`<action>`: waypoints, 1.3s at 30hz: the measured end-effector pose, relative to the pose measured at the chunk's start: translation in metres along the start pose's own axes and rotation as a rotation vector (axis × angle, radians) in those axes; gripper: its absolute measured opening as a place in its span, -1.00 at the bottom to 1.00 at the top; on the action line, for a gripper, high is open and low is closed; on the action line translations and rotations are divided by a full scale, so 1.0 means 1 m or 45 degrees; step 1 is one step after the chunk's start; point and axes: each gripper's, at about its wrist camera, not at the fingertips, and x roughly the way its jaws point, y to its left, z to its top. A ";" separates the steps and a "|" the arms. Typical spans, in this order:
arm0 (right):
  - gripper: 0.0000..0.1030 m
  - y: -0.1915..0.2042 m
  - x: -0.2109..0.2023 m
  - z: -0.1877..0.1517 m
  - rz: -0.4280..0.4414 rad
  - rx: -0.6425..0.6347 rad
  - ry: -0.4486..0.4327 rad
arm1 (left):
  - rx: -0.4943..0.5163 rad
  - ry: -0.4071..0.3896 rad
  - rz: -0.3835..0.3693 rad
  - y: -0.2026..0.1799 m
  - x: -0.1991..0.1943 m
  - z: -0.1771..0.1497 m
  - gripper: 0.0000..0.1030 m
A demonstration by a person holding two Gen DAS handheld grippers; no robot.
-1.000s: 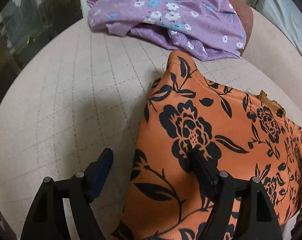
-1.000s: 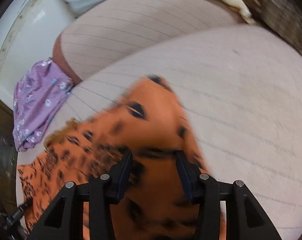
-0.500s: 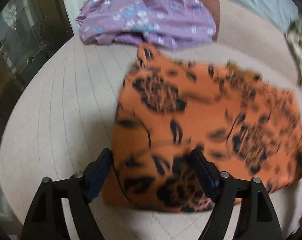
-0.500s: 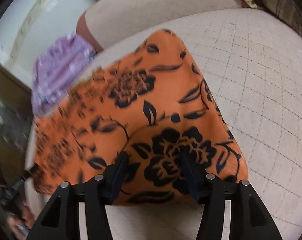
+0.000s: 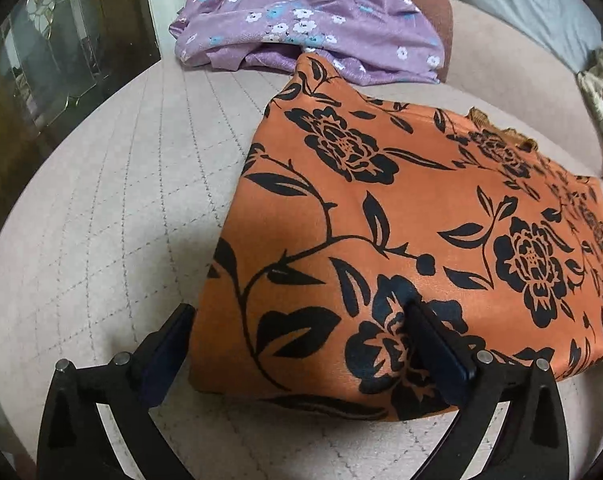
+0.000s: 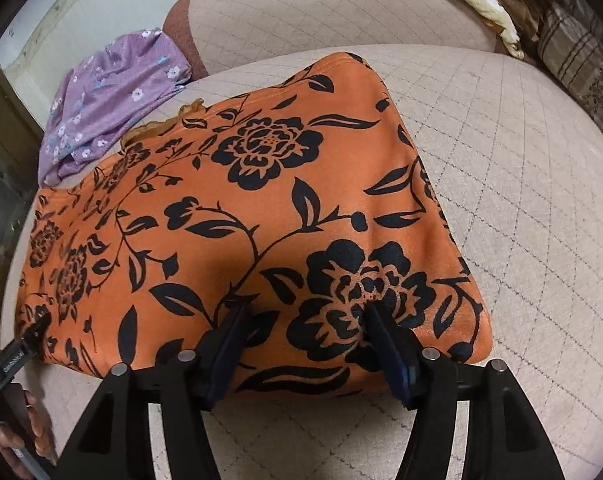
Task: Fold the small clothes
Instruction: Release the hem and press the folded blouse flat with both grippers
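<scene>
An orange garment with black flowers (image 5: 401,216) lies folded flat on the beige quilted sofa seat (image 5: 113,208); it also shows in the right wrist view (image 6: 237,216). My left gripper (image 5: 297,320) is open over the garment's near left corner, its right finger resting on the cloth. My right gripper (image 6: 305,320) is open over the garment's near right edge, both fingers above the cloth. The left gripper's tip (image 6: 25,344) shows at the garment's left corner in the right wrist view.
A purple floral garment (image 5: 301,20) lies bunched at the back of the seat, also seen in the right wrist view (image 6: 109,96). The sofa backrest (image 6: 333,4) rises behind. A patterned cushion (image 6: 581,52) sits at the far right. A dark glass cabinet (image 5: 41,52) stands on the left.
Both grippers pulled back toward the near edge. The garment, lifted and blurred a second ago, now lies still and flat in a folded rectangle. Both grippers stay open.
</scene>
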 end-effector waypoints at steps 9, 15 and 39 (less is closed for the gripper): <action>0.49 0.012 0.004 0.001 -0.078 -0.052 -0.021 | 0.041 0.017 -0.019 0.003 -0.002 0.000 1.00; 0.53 0.017 0.005 0.001 -0.109 -0.061 -0.041 | 0.046 0.028 -0.015 0.000 0.002 0.004 1.00; 0.54 0.018 0.002 -0.002 -0.143 -0.081 -0.082 | 0.165 -0.030 0.103 -0.015 -0.007 0.002 1.00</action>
